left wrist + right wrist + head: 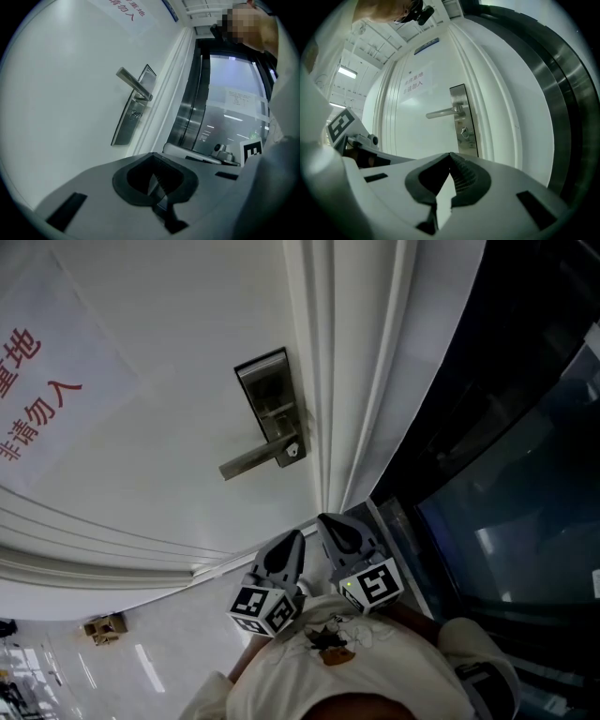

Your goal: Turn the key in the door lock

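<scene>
Shirt (375, 667): pale, with a dark and orange mark on the chest. It sits just behind the marker cubes of both grippers.
Left gripper (153, 155): fingers pressed together along their ribbed pads, with nothing between them. The tips point at the door and touch nothing.
Right gripper (450, 154): fingers closed tip to tip and holding nothing. It is side by side with the left gripper and near it.
Key (463, 132): a small shape seated in the lock plate, just under the handle's pivot. It is straight ahead of the right fingertips and well apart from them. From the left fingertips it lies ahead and off to the left, also well apart.
Lock plate (465, 119): a tall brushed-metal strip near the door's edge, ahead of both pairs of fingers.
Lever handle (443, 112): reaches from the plate across the door leaf, away from the door frame. It is beyond the fingertips and untouched.
Door (159, 456): white and closed, facing both grippers.
Door frame (352, 371): white ribbed moulding on the far side of the lock from the handle.
Paper notice (42, 395): white with red characters, stuck on the door far from the fingers.
Glass panel (506, 493): dark and reflective, beyond the frame on the right gripper's side.
</scene>
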### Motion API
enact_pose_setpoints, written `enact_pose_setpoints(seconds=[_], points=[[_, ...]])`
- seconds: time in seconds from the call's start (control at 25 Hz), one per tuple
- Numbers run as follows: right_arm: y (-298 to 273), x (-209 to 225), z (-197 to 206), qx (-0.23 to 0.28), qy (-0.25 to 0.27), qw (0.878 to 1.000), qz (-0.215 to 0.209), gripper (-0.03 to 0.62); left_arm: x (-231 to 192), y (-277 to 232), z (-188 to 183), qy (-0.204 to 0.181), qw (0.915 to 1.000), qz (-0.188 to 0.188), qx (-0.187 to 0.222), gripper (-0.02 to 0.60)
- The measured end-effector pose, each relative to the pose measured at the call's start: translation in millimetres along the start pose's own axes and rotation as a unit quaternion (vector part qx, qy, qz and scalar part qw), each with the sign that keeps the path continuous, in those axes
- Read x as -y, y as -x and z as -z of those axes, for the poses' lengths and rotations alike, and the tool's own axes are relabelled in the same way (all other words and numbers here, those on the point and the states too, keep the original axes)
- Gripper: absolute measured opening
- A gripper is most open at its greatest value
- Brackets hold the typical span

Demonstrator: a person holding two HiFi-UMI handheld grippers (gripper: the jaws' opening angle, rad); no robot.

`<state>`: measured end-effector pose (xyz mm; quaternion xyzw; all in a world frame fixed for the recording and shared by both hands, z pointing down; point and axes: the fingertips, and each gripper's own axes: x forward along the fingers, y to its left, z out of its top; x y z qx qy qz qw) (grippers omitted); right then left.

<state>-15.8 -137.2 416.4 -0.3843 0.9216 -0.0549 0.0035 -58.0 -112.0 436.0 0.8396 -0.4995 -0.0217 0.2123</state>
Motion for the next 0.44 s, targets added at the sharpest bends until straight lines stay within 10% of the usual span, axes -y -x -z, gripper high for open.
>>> enact_pose_setpoints(seconds=[0.44], points=[[43.8,12.8,20.5,-0.015,-0.025,0.999,0.014,0.006,35.8,18.4,28.9,0.007,0.9998,0.002,-0.017,0.006]])
